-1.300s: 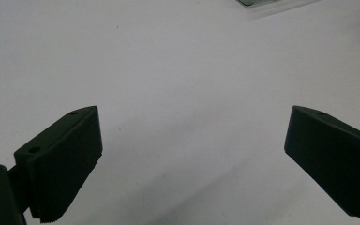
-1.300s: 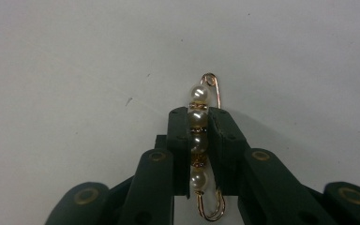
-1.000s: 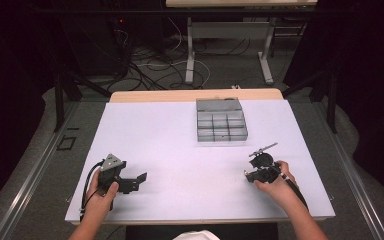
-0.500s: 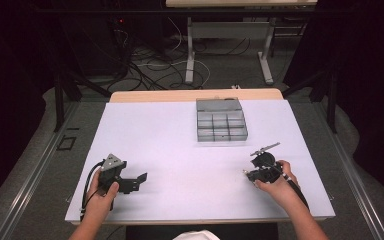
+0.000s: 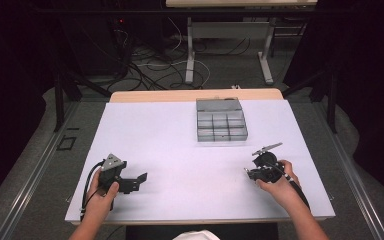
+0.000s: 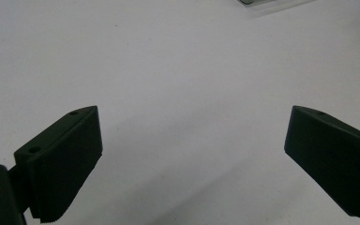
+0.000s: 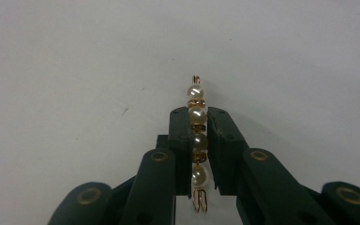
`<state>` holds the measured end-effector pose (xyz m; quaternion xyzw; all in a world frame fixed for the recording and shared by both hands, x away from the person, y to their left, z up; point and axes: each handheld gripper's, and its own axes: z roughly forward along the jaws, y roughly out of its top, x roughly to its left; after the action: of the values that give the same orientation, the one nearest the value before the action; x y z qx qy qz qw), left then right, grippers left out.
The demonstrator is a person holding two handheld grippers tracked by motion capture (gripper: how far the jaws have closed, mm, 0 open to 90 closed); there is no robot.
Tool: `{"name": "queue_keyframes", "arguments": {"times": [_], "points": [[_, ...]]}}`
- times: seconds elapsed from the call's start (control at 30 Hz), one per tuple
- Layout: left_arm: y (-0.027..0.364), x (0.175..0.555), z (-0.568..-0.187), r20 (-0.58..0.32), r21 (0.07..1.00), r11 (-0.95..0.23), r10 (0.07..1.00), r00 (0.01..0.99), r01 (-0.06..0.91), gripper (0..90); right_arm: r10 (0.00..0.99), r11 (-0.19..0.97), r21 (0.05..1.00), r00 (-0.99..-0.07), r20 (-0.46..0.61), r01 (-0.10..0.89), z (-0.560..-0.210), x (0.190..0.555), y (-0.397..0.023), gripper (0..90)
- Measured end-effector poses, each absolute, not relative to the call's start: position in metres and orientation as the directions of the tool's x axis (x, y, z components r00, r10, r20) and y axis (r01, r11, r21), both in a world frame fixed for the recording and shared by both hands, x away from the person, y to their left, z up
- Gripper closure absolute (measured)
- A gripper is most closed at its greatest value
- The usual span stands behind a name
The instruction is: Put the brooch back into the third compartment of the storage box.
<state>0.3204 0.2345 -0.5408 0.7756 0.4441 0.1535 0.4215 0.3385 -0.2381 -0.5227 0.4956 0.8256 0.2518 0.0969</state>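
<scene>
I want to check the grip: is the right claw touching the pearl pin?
Touching. The right gripper view shows the right claw shut on the pearl pin: both jaws press against the pearls, with no gap at either side.

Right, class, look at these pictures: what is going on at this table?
A person holds a gripper in each hand over a white table. The right gripper is shut on a short string of pearl beads with gold wire ends. The left gripper is open with nothing between its jaws, low over the bare tabletop. A grey compartment box sits farther back on the table, away from both grippers.
</scene>
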Motion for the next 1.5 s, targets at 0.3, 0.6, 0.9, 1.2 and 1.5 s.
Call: {"name": "queue_keyframes", "arguments": {"times": [0.3,0.6,0.9,1.2,1.5], "points": [[0.2344,0.3200,-0.5407,-0.141,0.791,-0.242,0.821,0.553,0.562,4.2,0.864,0.385,0.535,-0.497,0.078,0.752,-0.5218,0.3379,-0.2388,80.9],[0.2348,0.3203,-0.5412,-0.135,0.795,-0.244,0.822,0.553,0.556,4.2,0.864,0.379,0.568,-0.500,0.067,0.731,-0.5200,0.3376,-0.2395,80.9],[0.2347,0.3203,-0.5412,-0.133,0.797,-0.243,0.823,0.553,0.553,4.2,0.858,0.387,0.610,-0.513,0.038,0.692,-0.5182,0.3377,-0.2406,80.9],[0.2347,0.3203,-0.5412,-0.135,0.797,-0.241,0.823,0.552,0.554,4.2,0.853,0.374,0.659,-0.522,0.033,0.652,-0.5168,0.3389,-0.2395,80.8],[0.2348,0.3203,-0.5413,-0.134,0.797,-0.243,0.822,0.554,0.553,4.2,0.848,0.354,0.688,-0.527,0.050,0.634,-0.5141,0.3388,-0.2416,80.8]]}}
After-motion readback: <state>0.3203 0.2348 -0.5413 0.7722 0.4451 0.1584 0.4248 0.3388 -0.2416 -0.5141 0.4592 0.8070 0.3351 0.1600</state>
